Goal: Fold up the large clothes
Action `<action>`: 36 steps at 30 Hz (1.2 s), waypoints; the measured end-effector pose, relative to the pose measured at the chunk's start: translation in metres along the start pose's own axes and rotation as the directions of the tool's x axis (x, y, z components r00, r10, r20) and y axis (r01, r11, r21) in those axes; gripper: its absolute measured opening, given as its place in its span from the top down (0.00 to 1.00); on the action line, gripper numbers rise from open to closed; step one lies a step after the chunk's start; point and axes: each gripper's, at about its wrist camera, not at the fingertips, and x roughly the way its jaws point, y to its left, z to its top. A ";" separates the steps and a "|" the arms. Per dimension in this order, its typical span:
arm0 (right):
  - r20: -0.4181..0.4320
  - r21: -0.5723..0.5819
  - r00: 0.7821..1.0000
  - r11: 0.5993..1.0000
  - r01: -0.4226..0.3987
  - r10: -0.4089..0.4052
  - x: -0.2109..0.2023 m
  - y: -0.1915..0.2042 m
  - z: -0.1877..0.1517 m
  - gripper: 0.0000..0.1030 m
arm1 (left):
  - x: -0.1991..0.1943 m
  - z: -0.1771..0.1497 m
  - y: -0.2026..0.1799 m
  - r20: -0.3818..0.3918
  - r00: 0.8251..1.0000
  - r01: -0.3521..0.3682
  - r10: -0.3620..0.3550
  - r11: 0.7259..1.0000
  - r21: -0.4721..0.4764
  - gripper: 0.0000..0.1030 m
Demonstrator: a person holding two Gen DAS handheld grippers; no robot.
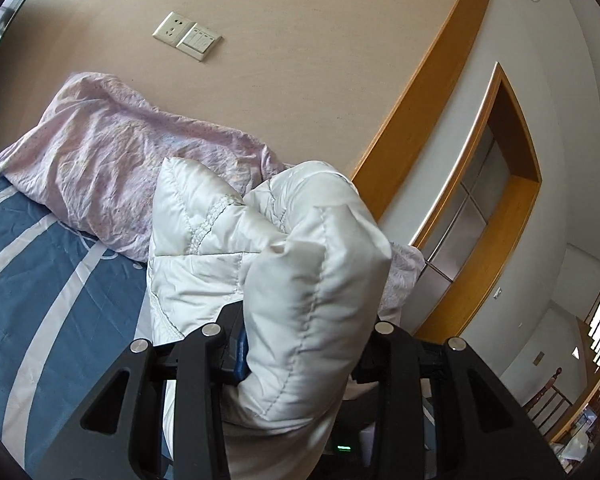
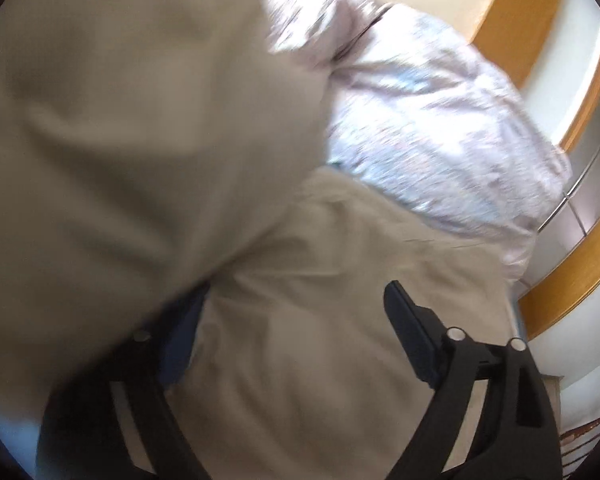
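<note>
A white quilted jacket (image 1: 300, 264) bulges up between the jaws of my left gripper (image 1: 300, 320), which is shut on a thick fold of it and holds it above the bed. Only the left finger's blue pad (image 1: 242, 350) shows; the cloth hides the other finger. In the blurred right wrist view a beige garment (image 2: 300, 360) fills most of the picture. My right gripper (image 2: 296, 300) stands open over it, jaws wide apart. Its right finger (image 2: 408, 332) is bare, and a beige fold (image 2: 120, 140) partly covers the left one. I cannot tell whether beige and white are one garment.
A crumpled lilac duvet (image 1: 120, 168) lies along the wall behind the jacket, seen also as lilac bedding (image 2: 420, 128). A blue sheet with white stripes (image 1: 40, 280) covers the bed. A wall socket and switch (image 1: 186, 36) and a wooden door frame (image 1: 420, 100) are beyond.
</note>
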 end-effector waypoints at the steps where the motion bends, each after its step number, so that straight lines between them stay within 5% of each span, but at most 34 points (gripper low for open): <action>1: 0.019 0.013 1.000 1.000 -0.010 0.010 -0.008 -0.008 -0.002 0.13 | 0.001 -0.001 -0.003 0.001 1.000 -0.004 0.004 1.000 0.008 0.66; 6: 0.132 0.209 0.991 0.976 -0.053 0.026 -0.052 -0.085 -0.030 0.10 | 0.004 -0.010 -0.024 -0.001 1.000 0.012 -0.012 0.998 0.061 0.66; 14: 0.063 0.517 0.998 0.856 -0.005 -0.032 -0.054 -0.195 -0.085 0.09 | 0.032 -0.043 -0.085 -0.090 0.990 0.128 -0.112 0.971 0.203 0.66; 23: 0.088 0.632 0.995 0.774 -0.027 -0.037 -0.065 -0.251 -0.114 0.09 | 0.091 -0.112 -0.149 -0.330 0.925 0.290 -0.189 0.912 0.291 0.65; 31: 0.177 0.691 0.981 0.701 -0.179 0.075 -0.070 -0.293 -0.117 0.09 | 0.126 -0.161 -0.175 -0.443 0.884 0.334 -0.148 0.864 0.378 0.63; 36: 0.254 0.663 0.936 0.660 -0.353 0.245 -0.062 -0.302 -0.098 0.09 | 0.133 -0.181 -0.187 -0.467 0.877 0.347 -0.113 0.821 0.453 0.60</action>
